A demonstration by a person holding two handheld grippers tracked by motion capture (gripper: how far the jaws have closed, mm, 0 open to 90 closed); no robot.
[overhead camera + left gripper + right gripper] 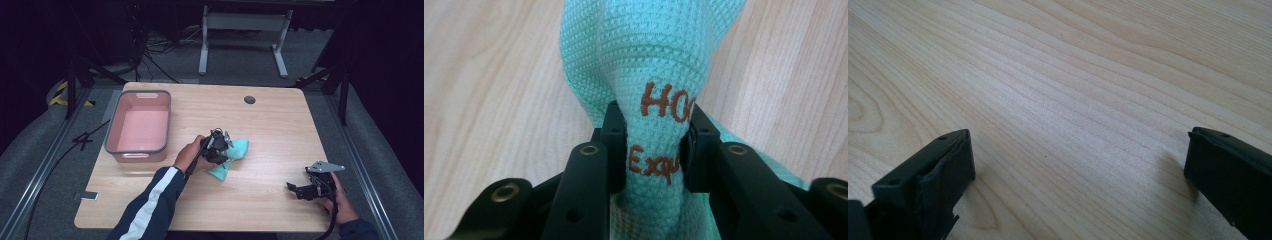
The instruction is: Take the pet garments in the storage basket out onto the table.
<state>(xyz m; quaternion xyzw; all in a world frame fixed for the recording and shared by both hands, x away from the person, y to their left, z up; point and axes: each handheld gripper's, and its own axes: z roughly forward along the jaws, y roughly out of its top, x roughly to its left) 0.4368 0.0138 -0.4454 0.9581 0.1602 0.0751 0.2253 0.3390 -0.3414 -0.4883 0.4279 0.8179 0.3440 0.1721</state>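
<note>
The cloth (235, 152), a mint-green knit piece, lies near the middle of the high view on the table (280, 120), a little right of the pink bin (138, 125) that sits at the upper left of the tabletop. The left gripper (218, 148) is down on the cloth's left part, its body covering the spot where it bites, so from above the grip itself is hard to make out.

The left gripper view settles it: the two black jaws are clenched on a gathered fold of the cloth (659, 100), which bulges up between the pads (614, 145) with brown stitched letters across it. The fold is pinched into a narrow ridge, probably so the whole piece comes up together when lifted instead of sliding flat on the wood. The rest of the cloth trails away toward the top of that view and spreads under the right jaw.

The right gripper (300, 190) rests at the lower right of the high view, well apart from the cloth, held low over bare wood. In the right gripper view its jaws stand wide apart at the lower corners with nothing between them, released and seemingly waiting for its turn.

With the open bin near at hand, it looks like the likely place for the cloth.
</note>
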